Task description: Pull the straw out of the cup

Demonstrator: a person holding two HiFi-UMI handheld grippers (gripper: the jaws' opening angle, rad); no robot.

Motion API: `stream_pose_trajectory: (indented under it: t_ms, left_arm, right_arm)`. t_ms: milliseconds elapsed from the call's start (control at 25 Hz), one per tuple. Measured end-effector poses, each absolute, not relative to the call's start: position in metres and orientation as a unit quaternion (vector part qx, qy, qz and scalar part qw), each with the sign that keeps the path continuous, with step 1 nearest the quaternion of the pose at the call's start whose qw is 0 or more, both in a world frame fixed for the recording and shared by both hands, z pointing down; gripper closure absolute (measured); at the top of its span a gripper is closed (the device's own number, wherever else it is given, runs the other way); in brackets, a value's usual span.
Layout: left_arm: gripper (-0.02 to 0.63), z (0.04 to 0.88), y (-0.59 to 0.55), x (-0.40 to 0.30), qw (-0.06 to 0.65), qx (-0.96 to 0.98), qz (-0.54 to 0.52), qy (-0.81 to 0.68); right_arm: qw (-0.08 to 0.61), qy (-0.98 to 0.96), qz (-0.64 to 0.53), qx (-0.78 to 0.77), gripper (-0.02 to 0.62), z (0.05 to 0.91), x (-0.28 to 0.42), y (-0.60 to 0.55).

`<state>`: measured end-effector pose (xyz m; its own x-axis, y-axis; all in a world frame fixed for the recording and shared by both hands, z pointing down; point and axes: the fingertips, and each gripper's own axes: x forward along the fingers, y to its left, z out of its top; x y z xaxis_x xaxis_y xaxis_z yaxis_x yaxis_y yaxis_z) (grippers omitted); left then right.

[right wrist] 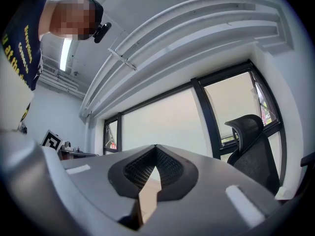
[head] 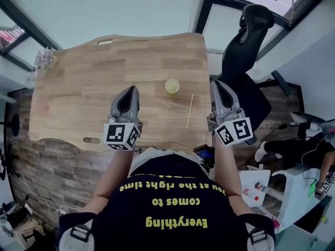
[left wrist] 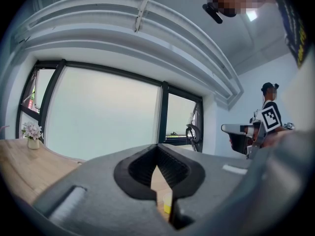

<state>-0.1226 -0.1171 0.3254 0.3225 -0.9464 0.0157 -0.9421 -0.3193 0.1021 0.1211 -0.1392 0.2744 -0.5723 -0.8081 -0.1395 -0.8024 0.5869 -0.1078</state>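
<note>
Both clenched, left claw (head: 131, 89), right claw (head: 218, 83), thin straw (head: 190, 111) flat on wooden table (head: 78, 88), round cup (head: 172, 86)

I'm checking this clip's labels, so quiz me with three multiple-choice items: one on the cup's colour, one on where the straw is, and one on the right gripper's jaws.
1. What colour is the cup?
A. Red
B. Blue
C. Yellow-green

2. Where is the straw?
A. Standing in the cup
B. Lying flat on the table, right of the cup
C. On the floor

3. How do the jaws of the right gripper stand?
A. Shut, with nothing between them
B. Wide open
C. Shut on the straw

Answers:
1. C: in the head view the cup shows yellow-green.
2. B: in the head view the straw lies on the wood beside the cup, outside it.
3. A: in the right gripper view the jaws meet, with only bare table beyond.
</note>
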Motion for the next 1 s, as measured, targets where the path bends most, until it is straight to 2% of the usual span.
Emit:
stream_pose_trajectory:
  t_ms: [1000]
  left_arm:
    - [0.606, 0.3317, -0.1230, -0.1302, 0.050, 0.811, -0.018, -0.583]
  right_arm:
    - [0.068, 0.888, -0.009, -0.454, 0.589, 0.2818, 0.1109, -0.1364]
